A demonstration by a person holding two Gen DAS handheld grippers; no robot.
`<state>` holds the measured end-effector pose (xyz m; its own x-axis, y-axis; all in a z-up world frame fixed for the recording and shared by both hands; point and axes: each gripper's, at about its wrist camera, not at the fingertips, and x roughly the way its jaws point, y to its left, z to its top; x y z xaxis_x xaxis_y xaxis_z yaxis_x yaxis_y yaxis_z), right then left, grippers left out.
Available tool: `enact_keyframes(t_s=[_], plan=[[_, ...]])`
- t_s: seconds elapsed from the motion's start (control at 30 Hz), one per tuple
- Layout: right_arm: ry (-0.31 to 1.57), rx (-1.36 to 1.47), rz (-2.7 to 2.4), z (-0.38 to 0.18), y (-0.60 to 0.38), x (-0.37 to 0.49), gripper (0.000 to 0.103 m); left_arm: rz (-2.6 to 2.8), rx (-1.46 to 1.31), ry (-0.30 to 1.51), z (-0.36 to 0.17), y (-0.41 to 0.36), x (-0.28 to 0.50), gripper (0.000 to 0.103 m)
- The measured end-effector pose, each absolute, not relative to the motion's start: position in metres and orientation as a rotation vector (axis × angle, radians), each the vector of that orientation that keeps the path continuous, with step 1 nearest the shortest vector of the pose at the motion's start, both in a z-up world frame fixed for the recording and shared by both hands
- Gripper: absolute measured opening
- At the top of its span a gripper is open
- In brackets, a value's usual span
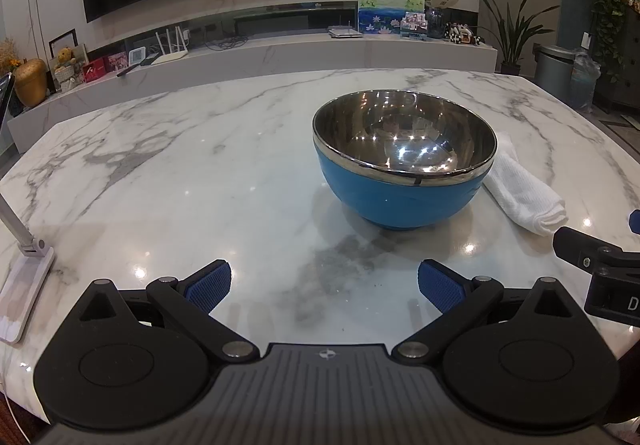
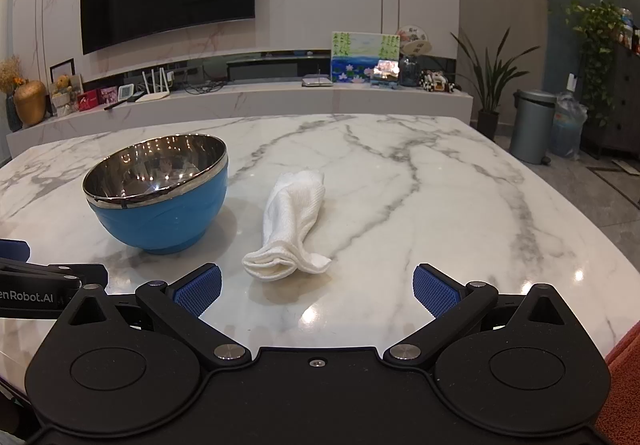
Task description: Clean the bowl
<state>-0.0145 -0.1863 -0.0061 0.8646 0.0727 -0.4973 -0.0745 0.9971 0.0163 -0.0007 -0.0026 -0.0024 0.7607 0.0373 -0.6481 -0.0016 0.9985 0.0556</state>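
One blue bowl (image 1: 404, 165) with a steel lining stands upright on the marble worktop (image 1: 200, 165), and one rolled white cloth (image 2: 290, 221) lies just beside it. The left gripper (image 1: 324, 287) and right gripper (image 2: 316, 289) both hover spread wide, holding nothing, with bare worktop between each and the two things.

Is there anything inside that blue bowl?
The blue bowl looks empty: its shiny steel inside shows only reflections of lights. No food or water is visible. The near inner wall is hidden behind the rim. The white cloth lies beside it on the marble table, not inside.
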Motion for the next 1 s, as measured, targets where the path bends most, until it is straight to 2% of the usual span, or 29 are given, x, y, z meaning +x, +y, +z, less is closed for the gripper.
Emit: enact_keyframes(t_s=[1.0], plan=[[0.532, -0.007, 0.078, -0.0049, -0.1852, -0.0140, 0.102, 0.015, 0.046, 0.710, -0.0007, 0.0032, -0.0027, 0.101]])
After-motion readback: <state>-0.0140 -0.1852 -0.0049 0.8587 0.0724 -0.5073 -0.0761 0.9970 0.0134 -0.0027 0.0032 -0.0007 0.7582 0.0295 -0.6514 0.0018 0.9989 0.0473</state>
